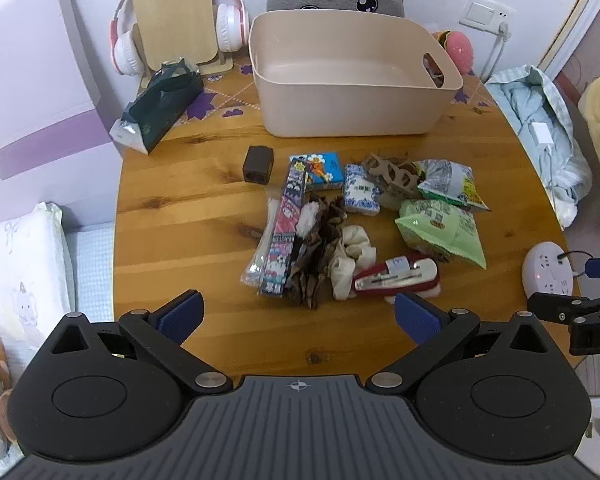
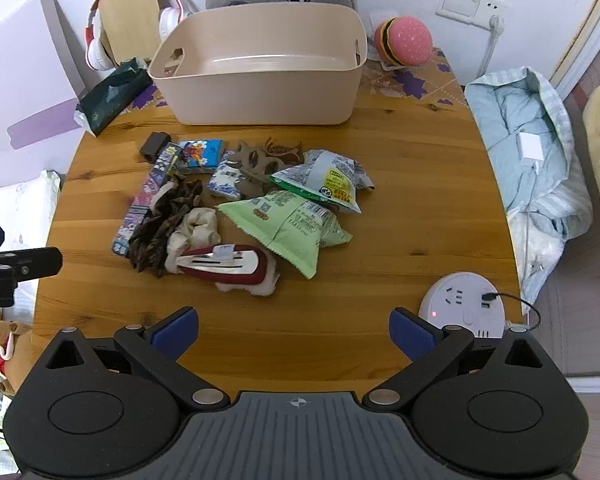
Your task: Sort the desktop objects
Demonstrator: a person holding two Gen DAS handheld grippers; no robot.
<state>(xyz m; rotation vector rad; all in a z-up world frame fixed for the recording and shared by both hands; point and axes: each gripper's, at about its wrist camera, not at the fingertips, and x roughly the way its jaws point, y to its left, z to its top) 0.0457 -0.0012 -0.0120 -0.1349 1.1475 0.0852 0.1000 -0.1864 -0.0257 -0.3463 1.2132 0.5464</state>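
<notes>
Both the left gripper (image 1: 298, 316) and right gripper (image 2: 294, 332) hover released; the red hair clip (image 2: 224, 266) lies at 11 o'clock of the right jaws, long axis crosswise, bin (image 2: 260, 98) beyond at 12.

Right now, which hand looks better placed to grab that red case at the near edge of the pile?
Probably the left. The red case lies just ahead of the open left gripper, near its right finger. From the open right gripper the case sits farther off and leftward.
</notes>
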